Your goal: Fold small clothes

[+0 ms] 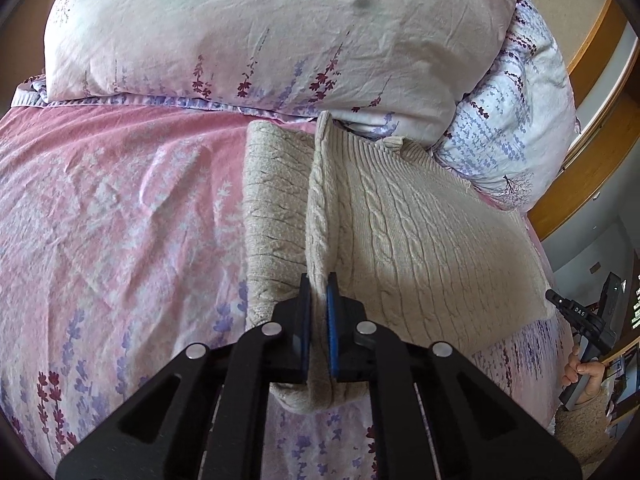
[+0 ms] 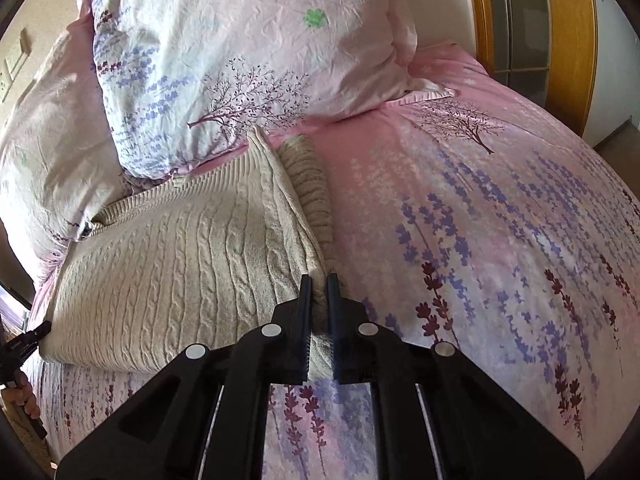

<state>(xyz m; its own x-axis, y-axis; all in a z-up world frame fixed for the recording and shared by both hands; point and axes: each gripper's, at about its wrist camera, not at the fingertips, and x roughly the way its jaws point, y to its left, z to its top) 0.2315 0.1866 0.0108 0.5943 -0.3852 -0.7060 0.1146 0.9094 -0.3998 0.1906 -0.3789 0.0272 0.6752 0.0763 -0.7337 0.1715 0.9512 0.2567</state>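
A cream cable-knit sweater [image 1: 420, 248] lies on the pink floral bed sheet [image 1: 120, 220], just below the pillows. My left gripper [image 1: 319, 284] is shut on the sweater's raised left edge, and the knit stands up between the blue pads. In the right wrist view the same sweater [image 2: 180, 260] spreads to the left. My right gripper [image 2: 319, 284] is shut on its right edge at the near corner, with cream knit pinched between the fingers. A folded-under strip of the sweater [image 2: 308, 184] shows beside that edge.
Two floral pillows [image 1: 260, 28] [image 2: 248, 60] lie at the head of the bed, touching the sweater's far end. A wooden door frame [image 2: 572, 40] stands at the right. The other hand-held gripper [image 1: 580, 320] shows at the bed's right edge.
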